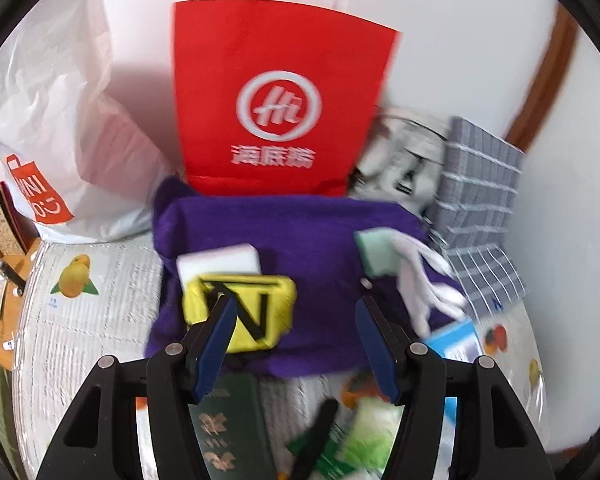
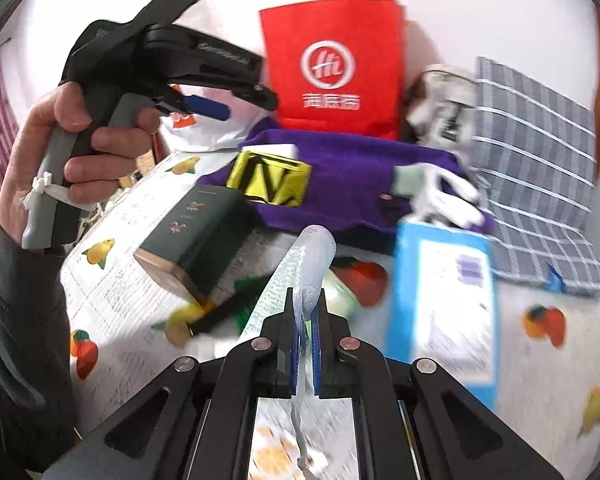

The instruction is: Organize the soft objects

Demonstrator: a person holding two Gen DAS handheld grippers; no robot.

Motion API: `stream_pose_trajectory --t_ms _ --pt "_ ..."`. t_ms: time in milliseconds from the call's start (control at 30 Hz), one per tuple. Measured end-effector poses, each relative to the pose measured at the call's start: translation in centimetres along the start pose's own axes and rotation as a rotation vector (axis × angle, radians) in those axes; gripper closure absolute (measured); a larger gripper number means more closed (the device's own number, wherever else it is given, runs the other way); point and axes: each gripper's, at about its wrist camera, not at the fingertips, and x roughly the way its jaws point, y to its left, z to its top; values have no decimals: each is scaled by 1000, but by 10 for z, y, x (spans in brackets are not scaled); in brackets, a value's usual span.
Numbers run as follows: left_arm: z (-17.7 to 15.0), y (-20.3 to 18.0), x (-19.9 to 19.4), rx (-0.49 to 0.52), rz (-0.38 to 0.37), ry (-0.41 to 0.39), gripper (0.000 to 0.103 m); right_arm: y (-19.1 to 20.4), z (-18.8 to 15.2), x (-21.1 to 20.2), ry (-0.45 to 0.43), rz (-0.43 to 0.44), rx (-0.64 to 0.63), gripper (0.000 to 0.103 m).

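Right gripper [image 2: 305, 320] clenched on a thin pale plastic packet [image 2: 300, 264], lifted over the table. Keep the pinch firm, it's limp and will sag. Left gripper [image 1: 296, 344] spread wide, nothing held, above the purple cloth [image 1: 300, 236] with the yellow pouch [image 1: 240, 312] and white glove [image 1: 424, 280]. Fruit-print tablecloth [image 2: 540, 360], then red bag [image 1: 276, 100] against a white wall [image 1: 460, 40].

Two bags (one red [image 1: 284, 100], one white [image 1: 56, 120]), one purple cloth [image 1: 300, 232], two sponges [image 1: 220, 264].
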Motion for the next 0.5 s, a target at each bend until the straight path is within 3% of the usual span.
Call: stream_pose_trajectory --t_ms 200,500 --pt "-46 -20 -17 83 30 26 43 -16 -29 -31 -24 -2 71 98" --pt "-123 -22 -43 106 29 70 43 -22 -71 -62 -34 -1 116 98"
